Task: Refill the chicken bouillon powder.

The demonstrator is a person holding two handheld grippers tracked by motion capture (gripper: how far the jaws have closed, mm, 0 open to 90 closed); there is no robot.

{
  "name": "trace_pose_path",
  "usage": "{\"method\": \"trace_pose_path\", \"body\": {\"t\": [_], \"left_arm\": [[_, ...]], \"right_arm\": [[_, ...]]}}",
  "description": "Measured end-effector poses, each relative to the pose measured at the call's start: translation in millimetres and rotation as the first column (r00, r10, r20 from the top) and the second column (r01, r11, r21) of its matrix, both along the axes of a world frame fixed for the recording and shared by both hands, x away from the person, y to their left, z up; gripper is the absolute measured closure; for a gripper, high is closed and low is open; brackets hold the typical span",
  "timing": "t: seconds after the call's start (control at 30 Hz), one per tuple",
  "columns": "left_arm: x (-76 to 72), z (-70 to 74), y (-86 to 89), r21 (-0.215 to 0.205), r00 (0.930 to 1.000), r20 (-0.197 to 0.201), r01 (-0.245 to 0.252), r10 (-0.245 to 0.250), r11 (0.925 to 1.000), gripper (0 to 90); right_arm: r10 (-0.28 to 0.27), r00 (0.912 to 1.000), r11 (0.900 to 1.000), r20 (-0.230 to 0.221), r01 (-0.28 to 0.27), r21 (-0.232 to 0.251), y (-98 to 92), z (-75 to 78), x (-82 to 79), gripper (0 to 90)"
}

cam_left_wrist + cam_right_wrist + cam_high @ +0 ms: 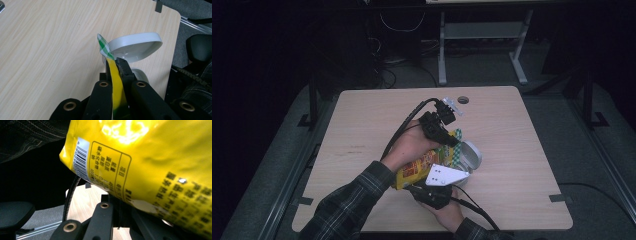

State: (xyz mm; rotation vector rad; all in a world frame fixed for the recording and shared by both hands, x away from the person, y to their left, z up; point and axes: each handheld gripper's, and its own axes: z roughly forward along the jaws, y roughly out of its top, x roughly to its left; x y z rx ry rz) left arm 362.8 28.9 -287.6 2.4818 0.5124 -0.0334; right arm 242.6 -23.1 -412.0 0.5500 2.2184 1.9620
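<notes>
A yellow snack bag (417,167) with a green-and-white checked top is held between both grippers above the wooden table (362,130). My left gripper (454,139) is shut on the bag's top edge. In the left gripper view the yellow film (117,85) runs between the closed jaws of that gripper (116,61), and the checked corner (103,47) sticks out past them. A white bowl (473,155) (136,46) lies just beyond the bag's top. My right gripper (411,187) (117,200) is shut on the bag's bottom edge (150,170), under its printed back.
A round cable hole (462,100) sits near the table's far edge. Bare wood stretches to the left and right of the hands. Metal stand legs (442,50) and cables lie on the floor behind the table.
</notes>
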Motion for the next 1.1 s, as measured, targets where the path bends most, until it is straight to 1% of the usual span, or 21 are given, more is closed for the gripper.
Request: {"method": "trace_pose_path", "body": {"t": [0.7, 1.1], "left_arm": [[-0.3, 0.3, -0.3, 0.004, 1.0000, 0.002, 0.000, 0.000, 1.0000, 89.7], [-1.3, -0.2, -0.9, 0.003, 1.0000, 0.004, -0.004, 0.004, 1.0000, 89.7]], "right_arm": [[-0.001, 1.0000, 1.000, -0.002, 0.001, 0.003, 0.0, 0.2, -0.2, 90.0], [-0.002, 0.9999, 1.000, -0.010, 0.002, 0.009, 0.2, 0.6, -0.7, 90.0]]}}
